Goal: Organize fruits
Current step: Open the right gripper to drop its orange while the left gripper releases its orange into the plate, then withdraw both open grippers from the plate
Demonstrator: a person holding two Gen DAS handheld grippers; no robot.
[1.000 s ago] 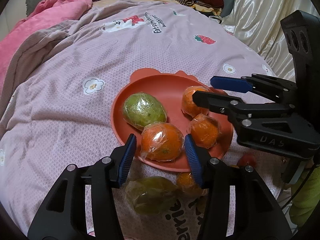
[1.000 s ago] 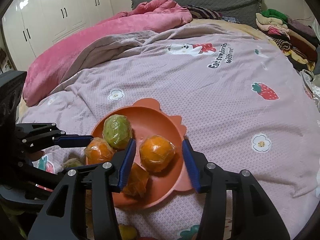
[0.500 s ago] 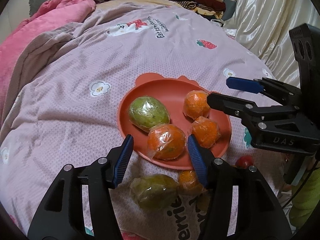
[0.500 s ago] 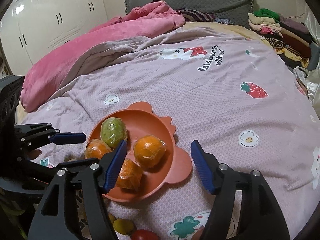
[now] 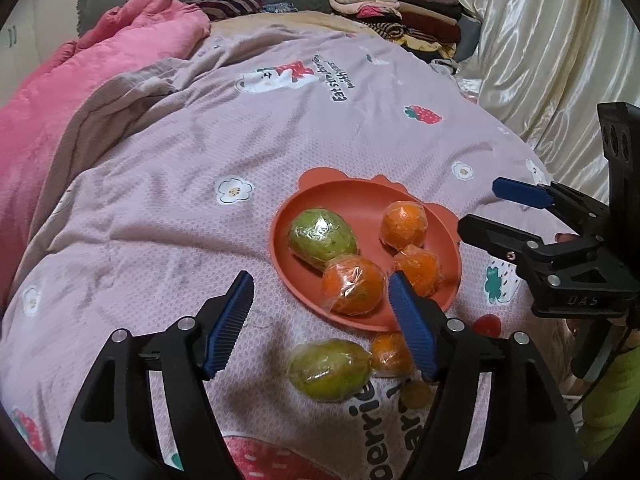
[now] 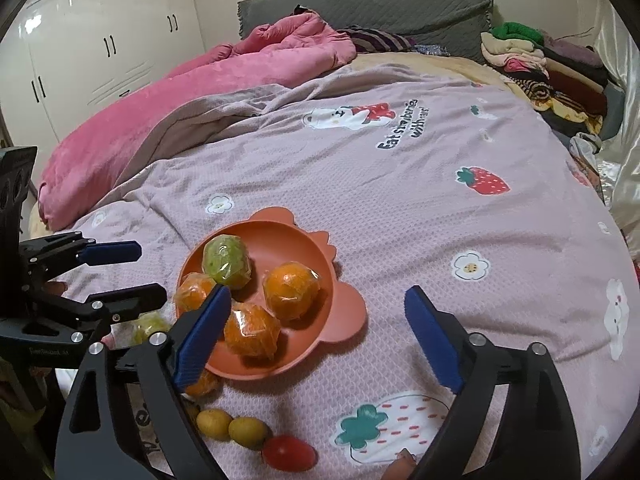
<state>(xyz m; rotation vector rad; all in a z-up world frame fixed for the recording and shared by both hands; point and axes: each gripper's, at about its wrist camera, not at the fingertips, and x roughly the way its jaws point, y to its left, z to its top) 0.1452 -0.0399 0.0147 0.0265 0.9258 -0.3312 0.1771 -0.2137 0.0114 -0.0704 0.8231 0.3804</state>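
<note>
Loading the round terracotta plate (image 5: 362, 196) on the bed goes best one wrapped fruit at a time. Both jaws have just been opening, and the left hand-held gripper (image 5: 320, 320) and right hand-held gripper (image 6: 316, 334) now stand wide, holding nothing. Next, I judge: straddle the film-wrapped green fruit (image 5: 328, 368) lying just off the rim, closing gently. The lilac bedcover (image 6: 400, 184) reads "Eat strawberries with me"; a gripper body is stamped "DAS".

left wrist: angled down, near | right wrist: likewise | shared: plate (image 5: 448, 288)
</note>
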